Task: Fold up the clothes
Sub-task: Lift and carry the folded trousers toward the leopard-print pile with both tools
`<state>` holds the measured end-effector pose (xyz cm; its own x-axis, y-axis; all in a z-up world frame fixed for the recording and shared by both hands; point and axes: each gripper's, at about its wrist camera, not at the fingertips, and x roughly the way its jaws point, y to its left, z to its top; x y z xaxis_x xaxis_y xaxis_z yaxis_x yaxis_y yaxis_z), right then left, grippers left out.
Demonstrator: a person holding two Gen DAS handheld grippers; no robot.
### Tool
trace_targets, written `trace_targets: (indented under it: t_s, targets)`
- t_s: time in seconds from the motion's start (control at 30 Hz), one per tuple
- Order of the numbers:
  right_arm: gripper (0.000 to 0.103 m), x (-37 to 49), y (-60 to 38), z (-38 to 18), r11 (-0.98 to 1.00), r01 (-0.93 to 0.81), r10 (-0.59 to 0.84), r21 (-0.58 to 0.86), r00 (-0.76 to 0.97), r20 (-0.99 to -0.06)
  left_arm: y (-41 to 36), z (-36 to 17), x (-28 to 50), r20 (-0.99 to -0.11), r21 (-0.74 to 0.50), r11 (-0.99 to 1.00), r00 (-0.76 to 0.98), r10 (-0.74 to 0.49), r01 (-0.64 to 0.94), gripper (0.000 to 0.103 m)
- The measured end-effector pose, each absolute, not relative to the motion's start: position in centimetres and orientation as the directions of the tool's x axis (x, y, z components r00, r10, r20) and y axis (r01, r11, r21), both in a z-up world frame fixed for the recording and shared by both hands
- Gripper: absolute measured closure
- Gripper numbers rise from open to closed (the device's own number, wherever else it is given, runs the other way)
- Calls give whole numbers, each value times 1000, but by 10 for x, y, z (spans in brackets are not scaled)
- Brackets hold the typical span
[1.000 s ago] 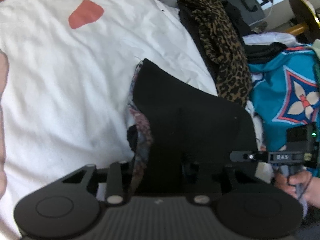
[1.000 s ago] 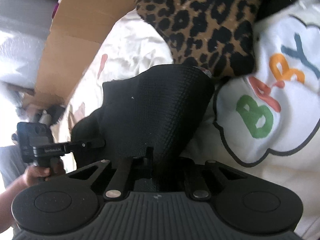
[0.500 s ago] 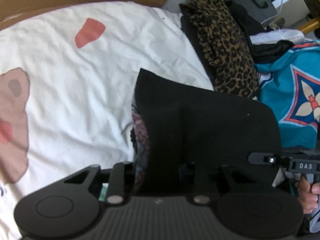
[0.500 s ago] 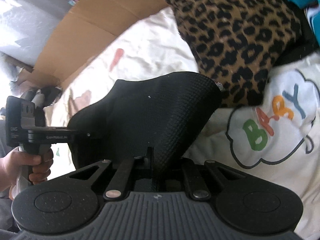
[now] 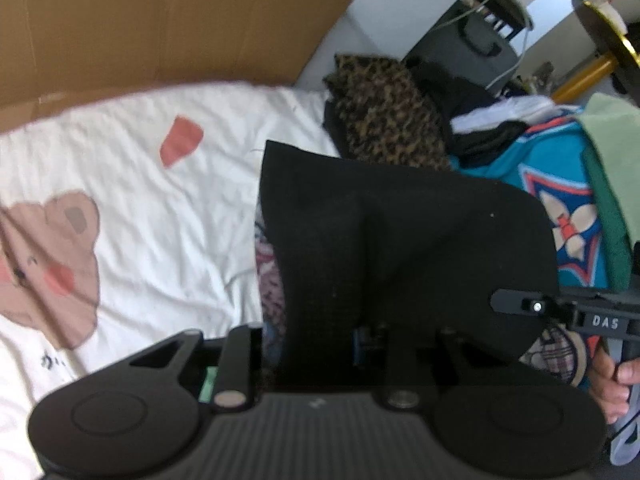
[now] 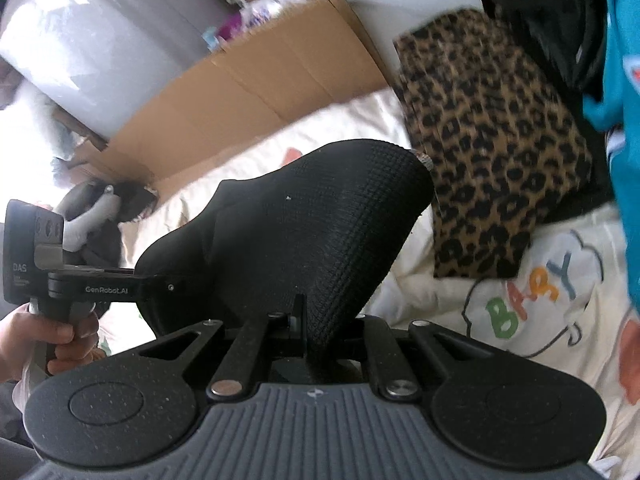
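The black garment (image 5: 400,248) is held up above the white printed sheet (image 5: 132,208), one edge pinched in the left gripper (image 5: 370,336), whose jaws have just been closing, the other clamped in the right gripper (image 6: 300,320). The lifting step is judged under way; next, the cloth needs spreading flat and doubling over.

"BABY" stands on the white sheet (image 6: 532,292); "GenRobot.AI" and "DAS" on the left tongs (image 6: 160,280).
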<state>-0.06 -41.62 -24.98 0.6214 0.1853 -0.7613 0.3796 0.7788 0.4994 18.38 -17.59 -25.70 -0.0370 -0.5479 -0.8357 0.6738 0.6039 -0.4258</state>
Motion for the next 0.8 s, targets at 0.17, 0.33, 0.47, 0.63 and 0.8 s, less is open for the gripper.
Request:
trace_targets:
  t_s: [0.17,0.33,0.47,0.63,0.8]
  targets:
    - [97,-3,-414,-213,796,358,154,488,660,-736,-173,-221,181,-811,-427,596,3,-585,680,74]
    - [97,-3,-412,-173,824,330,120,460,692,-712,-175,-187,180,-787,-425,591,43,-615,685,74]
    - [97,-6,-412,-139,837,319,88,445,724,-684,-178,-158,179,-765,-421,587,77,-639,692,74]
    - [97,-11,-414,-101,836,337,36,433,754,-656,-184,-126,172,-736,-419,580,112,-668,699,74]
    - [97,-17,-416,-68,846,344,-6,407,770,-638,-185,-104,165,-715,-434,584,132,-687,686,74]
